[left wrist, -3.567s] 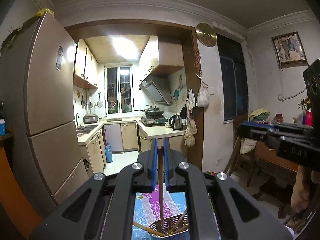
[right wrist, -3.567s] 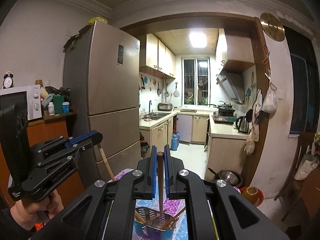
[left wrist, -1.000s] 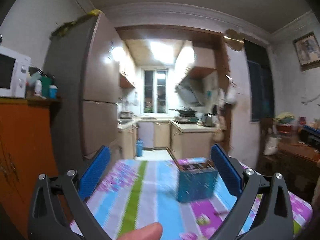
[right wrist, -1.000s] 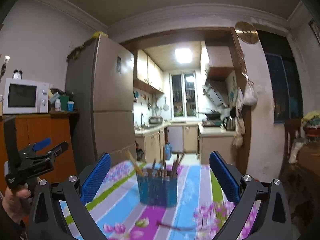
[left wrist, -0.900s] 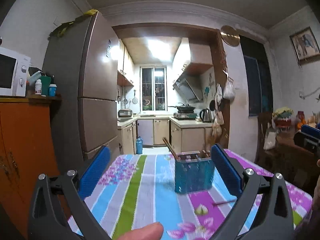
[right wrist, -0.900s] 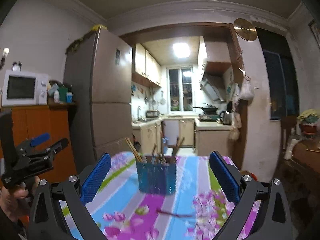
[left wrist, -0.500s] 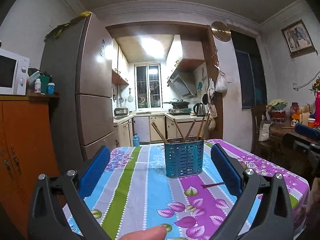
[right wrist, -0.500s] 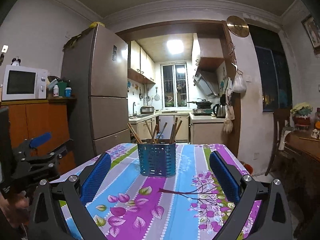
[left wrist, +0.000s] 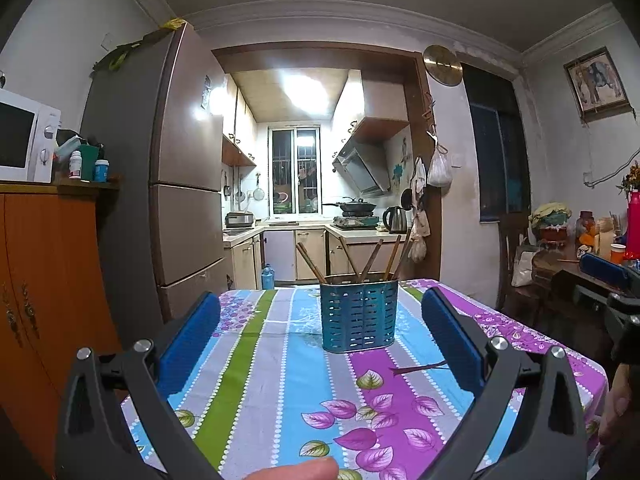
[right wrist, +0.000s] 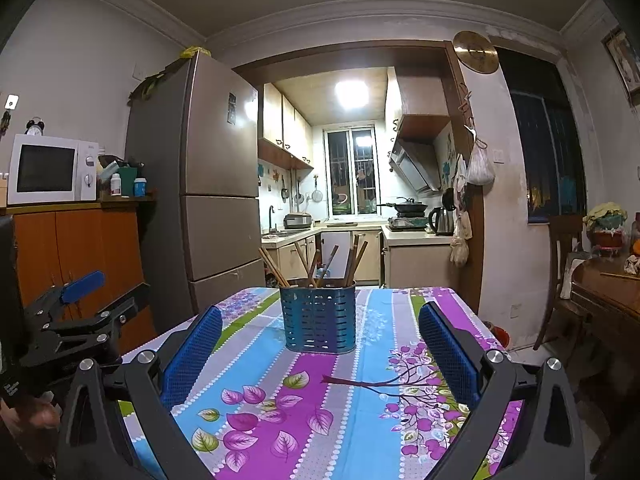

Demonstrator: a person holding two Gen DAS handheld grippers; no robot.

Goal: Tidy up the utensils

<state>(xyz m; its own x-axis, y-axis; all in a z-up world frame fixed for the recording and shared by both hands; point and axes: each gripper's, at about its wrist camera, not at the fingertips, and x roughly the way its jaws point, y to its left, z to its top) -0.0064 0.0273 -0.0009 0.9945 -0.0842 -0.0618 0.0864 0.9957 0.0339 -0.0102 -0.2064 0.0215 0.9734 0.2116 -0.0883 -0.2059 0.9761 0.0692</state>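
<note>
A blue perforated utensil holder (left wrist: 359,312) stands upright on the flowered tablecloth (left wrist: 280,384), with several wooden chopsticks (left wrist: 368,258) leaning in it. It also shows in the right wrist view (right wrist: 318,319) with its chopsticks (right wrist: 324,262). One dark chopstick (left wrist: 418,368) lies flat on the cloth in front of the holder, seen too in the right wrist view (right wrist: 352,382). My left gripper (left wrist: 320,336) is open and empty, held back from the holder. My right gripper (right wrist: 320,340) is open and empty, also short of the holder. Each gripper shows at the edge of the other's view.
A tall fridge (right wrist: 208,200) and an orange cabinet (right wrist: 80,248) with a microwave (right wrist: 48,170) stand to the left. A wooden side table (right wrist: 608,292) and chair (right wrist: 564,248) stand right. The kitchen lies behind the table's far edge.
Both grippers held chopsticks over the holder, then opened and let them go. Both have drawn back and lowered, so the holder now stands farther off on the table.
</note>
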